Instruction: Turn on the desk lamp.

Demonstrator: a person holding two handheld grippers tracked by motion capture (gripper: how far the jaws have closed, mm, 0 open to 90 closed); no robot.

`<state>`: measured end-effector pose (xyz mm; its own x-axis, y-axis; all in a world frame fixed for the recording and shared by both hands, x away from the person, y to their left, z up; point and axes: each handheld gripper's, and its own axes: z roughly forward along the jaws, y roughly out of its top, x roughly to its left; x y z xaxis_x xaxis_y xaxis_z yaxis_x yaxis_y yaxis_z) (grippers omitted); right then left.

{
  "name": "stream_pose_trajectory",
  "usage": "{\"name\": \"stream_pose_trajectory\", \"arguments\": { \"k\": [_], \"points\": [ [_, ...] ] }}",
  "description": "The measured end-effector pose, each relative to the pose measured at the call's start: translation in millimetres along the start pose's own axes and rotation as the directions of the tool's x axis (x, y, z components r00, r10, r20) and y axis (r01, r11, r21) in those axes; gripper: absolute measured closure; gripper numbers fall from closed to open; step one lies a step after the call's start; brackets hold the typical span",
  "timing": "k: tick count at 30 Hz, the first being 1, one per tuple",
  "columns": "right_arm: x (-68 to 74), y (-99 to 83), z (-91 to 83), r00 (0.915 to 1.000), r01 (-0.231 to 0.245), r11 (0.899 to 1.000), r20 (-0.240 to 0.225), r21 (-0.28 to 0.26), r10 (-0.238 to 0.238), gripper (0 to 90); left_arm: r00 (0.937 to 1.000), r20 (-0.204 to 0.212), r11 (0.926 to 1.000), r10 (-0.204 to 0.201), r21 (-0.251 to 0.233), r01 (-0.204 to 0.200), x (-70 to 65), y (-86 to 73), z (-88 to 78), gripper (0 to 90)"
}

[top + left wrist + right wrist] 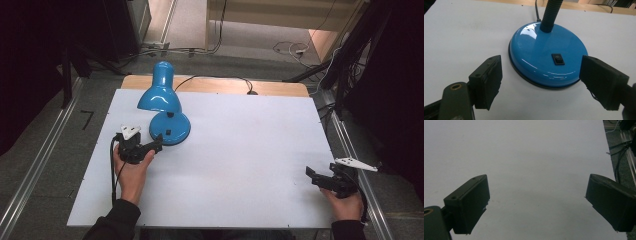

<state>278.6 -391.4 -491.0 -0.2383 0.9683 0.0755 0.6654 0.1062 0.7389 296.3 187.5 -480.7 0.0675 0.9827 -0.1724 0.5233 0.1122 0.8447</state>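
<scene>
A blue desk lamp (162,97) stands at the back left of the white table (240,150), its shade bent down over its round base (170,128). The base (547,53) carries a small black rocker switch (558,59) and a black flexible neck (551,15). My left gripper (154,145) sits just in front of the base, open, jaws spread on either side of the base's near edge without touching it (541,77). My right gripper (312,175) rests near the table's front right corner, open over bare table (536,200).
The lamp's black cord (220,79) runs along the wooden back edge of the table. Metal rails (40,160) flank the table on both sides. Cables (621,157) lie on the floor past the right edge.
</scene>
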Motion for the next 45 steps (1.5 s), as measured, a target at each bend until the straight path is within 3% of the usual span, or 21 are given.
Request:
{"name": "stream_pose_trajectory", "arguments": {
  "k": [9, 13, 20, 25, 34, 41, 42, 45],
  "points": [
    [0.2, 0.1, 0.3, 1.0, 0.001, 1.0, -0.001, 0.001, -0.001, 3.7, 0.9999, 0.013, 1.0, 0.008, 0.005, -0.008, -5.5, 5.3, 8.8, 23.2],
    [-0.3, 0.1, 0.0, 1.0, 0.001, 1.0, -0.001, -0.001, -0.001, 3.7, 0.9993, 0.002, 0.9993, 0.038, 0.006, -0.038, -9.4, 6.3, 13.6, 28.7],
    [-1.1, 0.1, 0.2, 1.0, 0.005, 1.0, -0.003, -0.003, -0.005, 3.7, 0.9997, 0.006, 0.9997, 0.024, 0.005, -0.024, -9.2, 7.6, 20.8, 41.4],
    [-0.8, 0.3, 0.3, 1.0, 0.003, 1.0, -0.003, -0.003, -0.003, 3.7, 0.9991, 0.033, 0.9997, 0.025, 0.006, -0.025, -11.6, 9.3, 24.9, 57.1],
    [-1.1, 0.3, 0.3, 1.0, 0.001, 1.0, -0.003, -0.003, -0.001, 3.7, 0.997, 0.052, 0.9982, 0.057, 0.013, -0.058, -18.5, 9.3, 35.1, 78.1],
    [-1.2, 0.3, 0.5, 1.0, 0.0, 1.0, -0.005, -0.003, 0.0, 3.8, 0.9971, 0.054, 0.9983, 0.054, 0.018, -0.055, -21.5, 10.5, 40.2, 85.3],
    [-1.3, 0.3, 0.5, 1.0, 0.0, 1.0, -0.005, -0.002, 0.0, 3.8, 0.9969, 0.052, 0.998, 0.058, 0.021, -0.059, -21.8, 10.3, 40.8, 89.9],
    [-1.3, 0.2, 0.5, 1.0, -0.001, 1.0, -0.005, -0.002, 0.001, 3.7, 0.997, 0.047, 0.9978, 0.061, 0.025, -0.062, -22.4, 9.2, 43.2, 90.0]
  ]
}}
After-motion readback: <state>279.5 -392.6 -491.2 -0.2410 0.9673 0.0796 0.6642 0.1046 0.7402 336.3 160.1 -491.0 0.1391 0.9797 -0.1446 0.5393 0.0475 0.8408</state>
